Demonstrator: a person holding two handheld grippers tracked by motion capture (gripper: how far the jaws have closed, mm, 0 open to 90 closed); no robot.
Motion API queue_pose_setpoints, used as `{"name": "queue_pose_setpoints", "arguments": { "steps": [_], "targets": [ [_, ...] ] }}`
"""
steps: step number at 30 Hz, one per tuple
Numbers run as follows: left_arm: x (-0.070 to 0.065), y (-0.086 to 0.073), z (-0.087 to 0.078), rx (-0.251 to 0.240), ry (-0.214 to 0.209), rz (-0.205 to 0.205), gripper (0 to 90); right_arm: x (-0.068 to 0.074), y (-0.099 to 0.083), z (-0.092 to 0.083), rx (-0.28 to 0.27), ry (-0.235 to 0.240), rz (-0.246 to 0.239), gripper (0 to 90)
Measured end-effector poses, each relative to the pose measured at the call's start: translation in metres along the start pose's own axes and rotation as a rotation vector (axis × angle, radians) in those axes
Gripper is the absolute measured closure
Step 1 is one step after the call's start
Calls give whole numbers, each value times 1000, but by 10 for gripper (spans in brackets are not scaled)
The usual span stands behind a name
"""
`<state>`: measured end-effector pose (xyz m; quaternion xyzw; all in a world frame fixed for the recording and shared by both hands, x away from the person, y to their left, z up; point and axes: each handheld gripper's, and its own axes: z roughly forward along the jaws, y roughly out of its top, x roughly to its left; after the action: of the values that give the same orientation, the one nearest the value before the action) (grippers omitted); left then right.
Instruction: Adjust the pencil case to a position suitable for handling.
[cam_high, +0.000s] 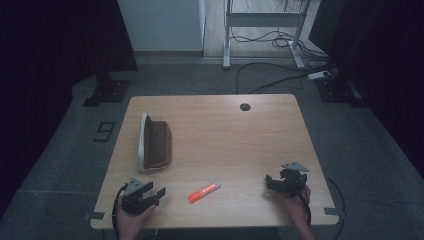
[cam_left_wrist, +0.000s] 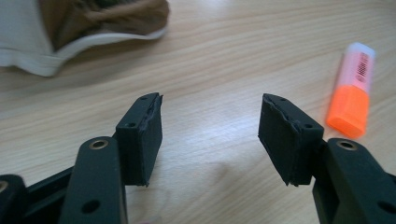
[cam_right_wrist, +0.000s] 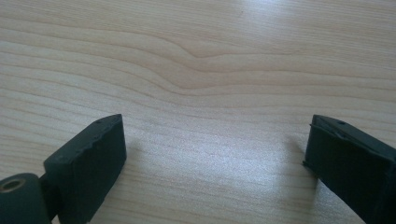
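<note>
High view, one highlighter (cam_high: 204, 191), one pouch (cam_high: 155, 142), two grippers

Wooden table (cam_high: 235, 145) with round grommet hole (cam_high: 245, 106); beyond, grey floor (cam_high: 200, 75), perhaps cables (cam_high: 270, 80), white desk frame (cam_high: 262, 20).

Dim, dark-edged high view; both gripper views brighter, with soft glare on the table (cam_right_wrist: 201, 154).

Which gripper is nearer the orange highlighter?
Left. The left gripper sits just beside the highlighter, jaws open, not touching. The right gripper is farther off on its other side.
</note>
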<state>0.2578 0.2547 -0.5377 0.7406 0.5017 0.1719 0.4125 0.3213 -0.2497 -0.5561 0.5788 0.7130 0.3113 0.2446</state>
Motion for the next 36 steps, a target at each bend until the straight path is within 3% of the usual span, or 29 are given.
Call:
{"name": "queue_pose_setpoints", "arguments": {
  "steps": [7, 19, 36],
  "targets": [
    [0, 6, -14, -64, 41, -23, 398, 0, 0, 0, -1, 2, -1, 53],
    [5, 10, -29, -93, 50, -21, 395, 1, 1, 0, -3, 3, -5, 69],
    [22, 14, -47, -155, 132, -58, 377, 1, 0, 0, -8, 5, -6, 83]
  ]
}}
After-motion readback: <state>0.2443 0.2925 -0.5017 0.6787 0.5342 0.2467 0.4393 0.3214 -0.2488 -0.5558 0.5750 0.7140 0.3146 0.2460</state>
